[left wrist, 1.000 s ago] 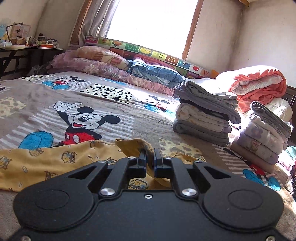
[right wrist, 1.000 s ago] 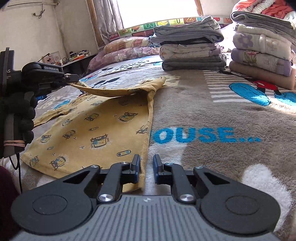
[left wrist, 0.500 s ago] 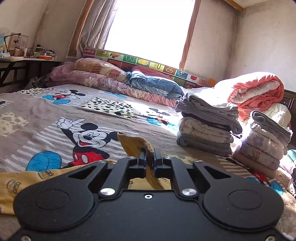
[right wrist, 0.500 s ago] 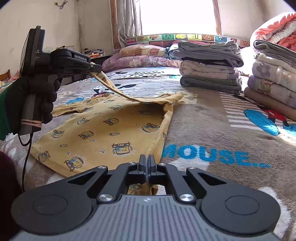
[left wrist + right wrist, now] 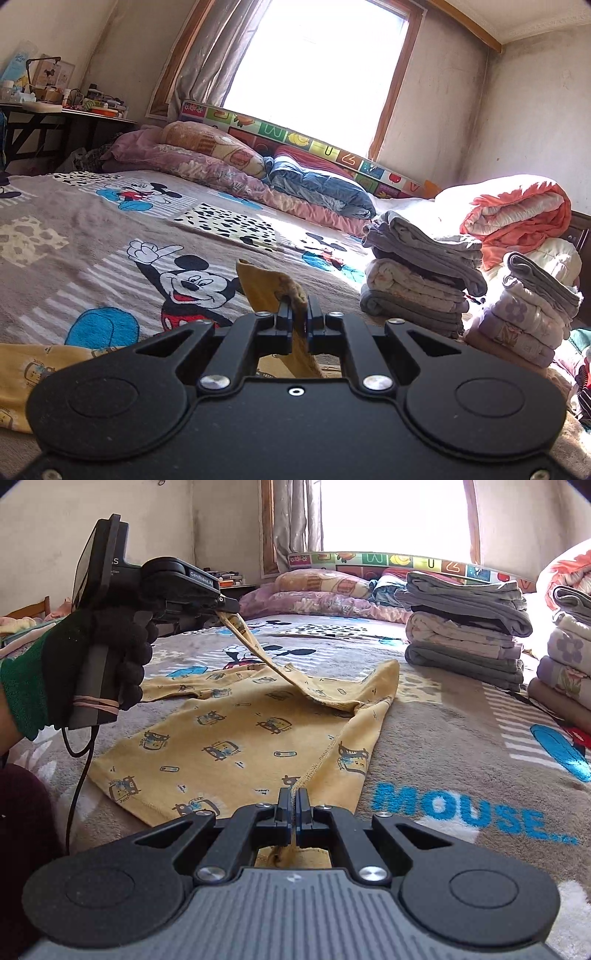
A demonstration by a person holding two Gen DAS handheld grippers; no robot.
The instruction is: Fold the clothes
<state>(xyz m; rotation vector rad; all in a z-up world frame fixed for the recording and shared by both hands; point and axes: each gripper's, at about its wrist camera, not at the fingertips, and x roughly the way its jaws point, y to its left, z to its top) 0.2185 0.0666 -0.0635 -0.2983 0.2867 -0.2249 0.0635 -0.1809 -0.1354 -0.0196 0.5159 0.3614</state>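
Yellow shirt — side fold in hand
Left tongs clamp collar end aloft, right tongs clamp hem — long axis runs between them.

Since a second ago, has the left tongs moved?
Yes. The left tongs, gripping the yellow shirt, rose up the back wall behind them.

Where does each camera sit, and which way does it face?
Left wrist: on the left gripper, low over the bed, facing the window; only its fingers show, shut on the yellow shirt.
Right wrist: on the right gripper, facing across the shirt; it shows the gloved left hand.
Shared: shirt, Mickey Mouse blanket, folded stacks.
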